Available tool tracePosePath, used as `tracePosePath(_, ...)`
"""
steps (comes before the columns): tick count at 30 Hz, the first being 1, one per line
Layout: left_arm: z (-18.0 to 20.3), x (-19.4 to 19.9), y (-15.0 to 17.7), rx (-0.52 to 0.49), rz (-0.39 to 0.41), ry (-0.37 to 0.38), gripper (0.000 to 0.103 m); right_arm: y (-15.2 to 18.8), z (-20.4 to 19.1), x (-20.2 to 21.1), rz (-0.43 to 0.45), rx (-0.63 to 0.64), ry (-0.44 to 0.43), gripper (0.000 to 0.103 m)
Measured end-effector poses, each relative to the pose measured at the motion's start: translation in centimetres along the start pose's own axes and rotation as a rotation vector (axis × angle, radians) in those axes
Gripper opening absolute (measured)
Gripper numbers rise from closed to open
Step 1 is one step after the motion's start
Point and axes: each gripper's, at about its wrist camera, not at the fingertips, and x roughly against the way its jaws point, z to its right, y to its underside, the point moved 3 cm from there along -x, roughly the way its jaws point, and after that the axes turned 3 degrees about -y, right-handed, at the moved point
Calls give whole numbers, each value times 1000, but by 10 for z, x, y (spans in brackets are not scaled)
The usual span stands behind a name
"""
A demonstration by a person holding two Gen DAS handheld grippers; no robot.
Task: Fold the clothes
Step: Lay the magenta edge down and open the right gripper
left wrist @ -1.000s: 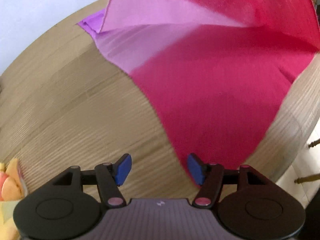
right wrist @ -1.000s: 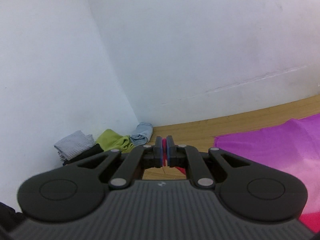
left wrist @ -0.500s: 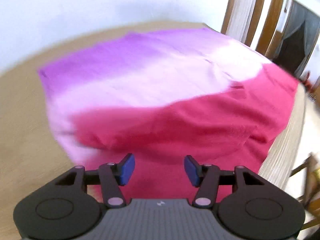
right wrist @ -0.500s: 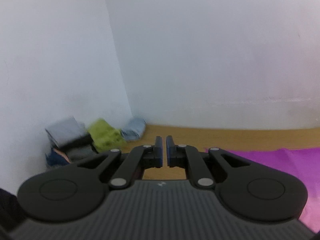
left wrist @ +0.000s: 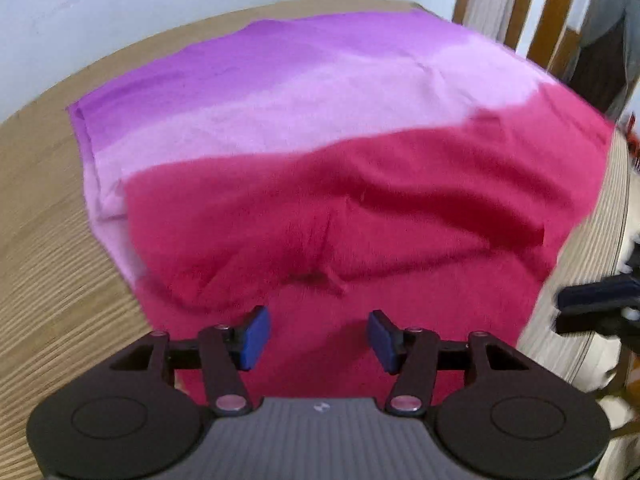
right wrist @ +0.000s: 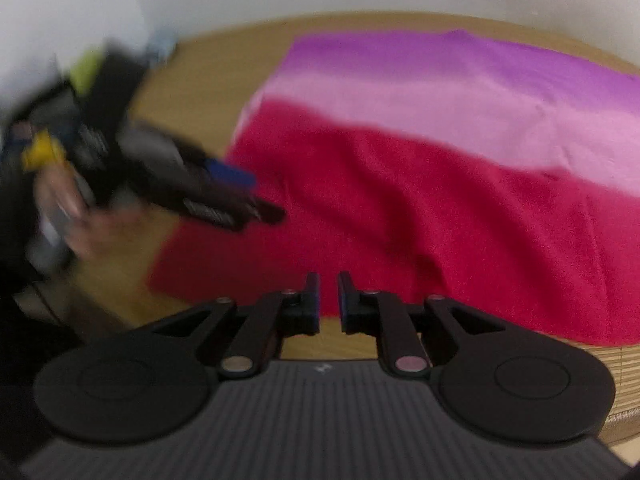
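Note:
A cloth (left wrist: 320, 184) shading from purple through pale pink to crimson lies on the round wooden table (left wrist: 60, 280), its crimson part rumpled in front. My left gripper (left wrist: 318, 338) hovers over the crimson near part; its jaws are opening and nothing is between them. In the right wrist view, the right gripper (right wrist: 329, 300) points down at the cloth's (right wrist: 420, 184) near crimson edge. Its jaws are opening from a narrow gap, with nothing between the pads. The left gripper (right wrist: 224, 200), blurred and held by a hand, reaches in over the cloth's left corner.
A blurred pile of folded clothes (right wrist: 86, 66) sits at the table's (right wrist: 208, 76) far left by the white wall. The table's rim (left wrist: 592, 216) curves close along the cloth's right side. Wooden door frames (left wrist: 540, 12) stand beyond. The other gripper (left wrist: 592, 304) shows dark at the right.
The cloth, lifted a second ago with its edge in the right gripper, now lies folded over on the table. The right gripper let go, tipped down and sank. The left gripper moved over the crimson part.

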Motion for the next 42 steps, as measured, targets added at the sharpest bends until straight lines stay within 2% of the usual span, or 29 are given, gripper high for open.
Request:
tracePosePath(3, 5, 9, 10, -31, -44, -15, 62, -4, 6, -19, 7, -9, 37, 13)
tracePosePath(6, 3, 16, 19, -34, -101, -10, 65, -3, 12, -34, -43, -48, 64, 13)
tracePosePath(11, -4, 27, 36, -28, -161, -17, 67, 18, -12, -28, -148, 43, -37, 14)
tracePosePath(13, -3, 33, 44, -41, -162, -23, 68, 22, -20, -26, -186, 68, -72, 14)
tracePosePath(14, -5, 36, 47, -34, -160, -22, 67, 21, -22, -24, -192, 72, -72, 14)
tracePosePath(16, -8, 42, 53, -22, -155, -19, 63, 12, -29, -13, -110, 98, -67, 14)
tracePosePath(18, -13, 44, 56, 0, -145, -6, 62, -2, -32, -4, 5, 127, -51, 27)
tracePosePath(20, -17, 45, 58, 18, -147, -7, 61, -20, -35, -9, 90, 170, -15, 61)
tracePosePath(21, -18, 46, 59, 24, -148, -14, 61, -27, -36, -16, 119, 194, 5, 64)
tracePosePath(23, -21, 48, 62, 41, -148, -25, 61, -39, -34, -36, 152, 257, 36, 63)
tracePosePath(25, -23, 51, 67, 64, -145, -34, 61, -59, -31, -63, 128, 340, 67, 63)
tracePosePath(28, -33, 58, 75, 148, -145, -21, 61, -71, -39, -94, 68, 428, 12, 63)
tracePosePath(31, -46, 67, 81, 235, -133, -14, 61, -81, -52, -117, -12, 462, -75, 63)
tracePosePath(33, -56, 77, 85, 301, -106, 2, 60, -85, -59, -125, -33, 453, -94, 63)
tracePosePath(35, -64, 86, 89, 360, -85, 22, 60, -86, -65, -128, -52, 428, -102, 57)
tracePosePath(36, -67, 90, 89, 376, -75, 24, 60, -84, -67, -126, -71, 411, -99, 46)
tracePosePath(37, -69, 93, 89, 377, -65, 16, 60, -82, -69, -126, -93, 400, -94, 23)
tracePosePath(38, -71, 97, 89, 378, -54, 7, 60, -81, -72, -126, -99, 391, -80, 12)
tracePosePath(40, -75, 101, 89, 376, -41, 0, 60, -76, -79, -122, -89, 369, -52, 7)
tracePosePath(42, -79, 102, 88, 370, -36, 2, 60, -72, -86, -112, -68, 317, -63, 6)
